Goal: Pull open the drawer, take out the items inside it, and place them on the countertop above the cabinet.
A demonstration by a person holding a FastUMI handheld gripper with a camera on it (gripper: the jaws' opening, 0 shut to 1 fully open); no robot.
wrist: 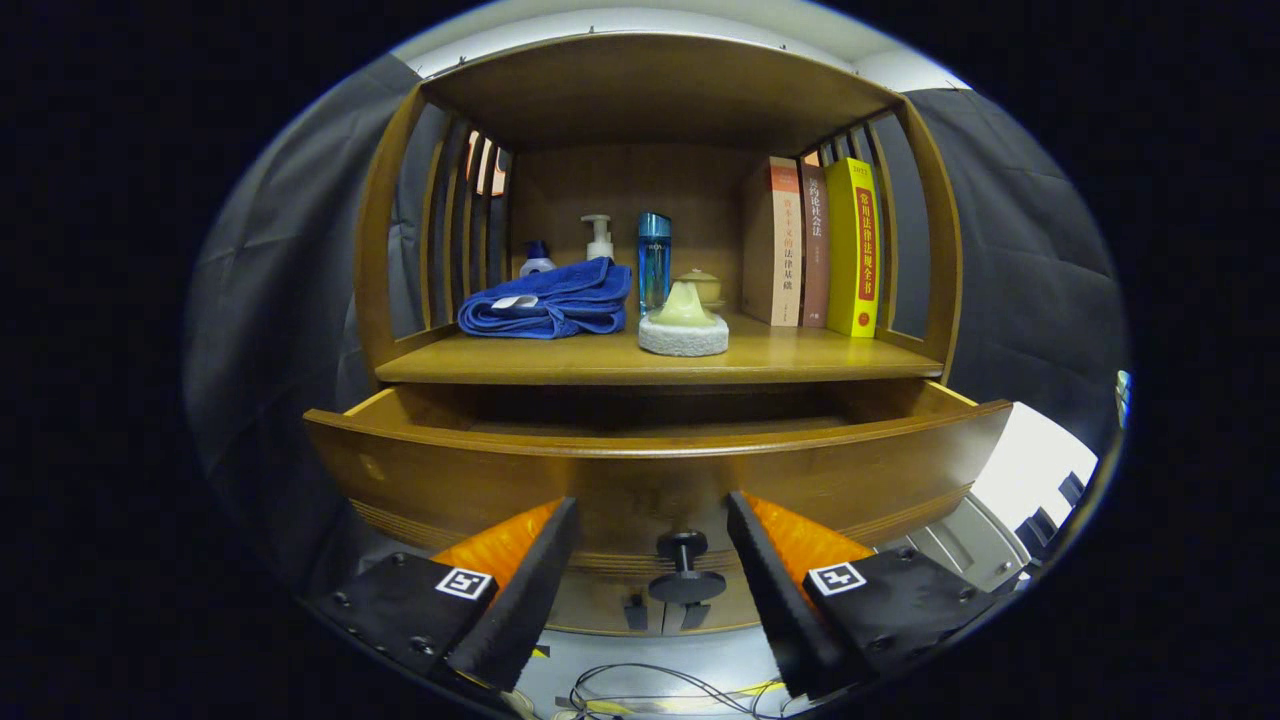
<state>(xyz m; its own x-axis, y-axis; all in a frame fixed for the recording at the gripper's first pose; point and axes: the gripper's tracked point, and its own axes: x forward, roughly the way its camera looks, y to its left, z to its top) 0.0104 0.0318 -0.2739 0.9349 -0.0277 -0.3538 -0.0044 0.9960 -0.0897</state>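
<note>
With fingers spread wide and empty, gripper [650,580] straddles drawer knob [686,570] (free to back off). Drawer [640,480] at 12 o'clock stands open; contents hidden behind front. Beyond, countertop [800,355] bears blue towel [548,300], sponge [684,325].

Open gap above pulled-out drawer [655,470], under countertop [800,358]; knob [686,570] free between spread fingers [520,590].

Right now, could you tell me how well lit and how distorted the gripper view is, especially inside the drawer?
Gripper view: fisheye bends the drawer front and countertop edge into curves. Its inside lies in deep shadow under the countertop, so contents cannot be told. The towel and books are evenly lit and sharp. The tool is open, its fingers either side of the knob.
</note>
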